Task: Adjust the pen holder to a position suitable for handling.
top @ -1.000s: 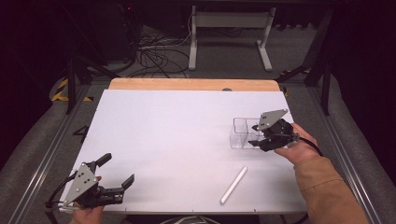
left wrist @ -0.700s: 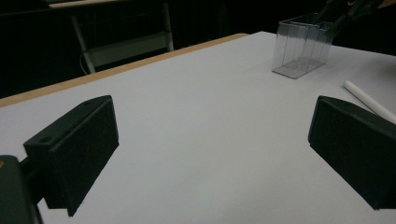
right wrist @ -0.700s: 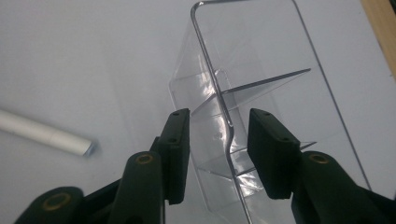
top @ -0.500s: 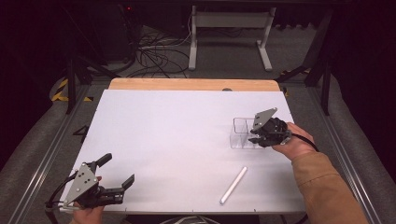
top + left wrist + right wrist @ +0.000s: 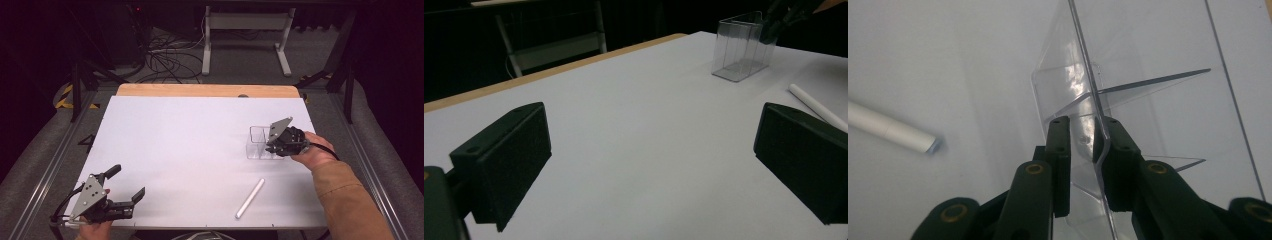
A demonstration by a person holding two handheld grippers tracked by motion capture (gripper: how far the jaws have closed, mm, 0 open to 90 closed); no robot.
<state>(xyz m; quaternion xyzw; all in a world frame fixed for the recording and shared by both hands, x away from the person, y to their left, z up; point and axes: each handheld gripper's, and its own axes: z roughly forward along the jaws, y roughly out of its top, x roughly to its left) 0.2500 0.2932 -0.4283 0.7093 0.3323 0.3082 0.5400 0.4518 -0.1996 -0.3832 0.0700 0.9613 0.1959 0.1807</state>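
Standing upright near the right edge of the white counter [image 5: 200,150], one clear plastic organizer [image 5: 260,142] runs its long axis across the counter, open top up, thin dividers inside. The right gripper [image 5: 1083,130] has just been closing its jaws, one on each side of a wall of it, nearly together. One white tube [image 5: 250,198] lies nearby, slanting toward the front edge. The left gripper [image 5: 125,182] rests at the front-left corner, jaws wide apart and empty.
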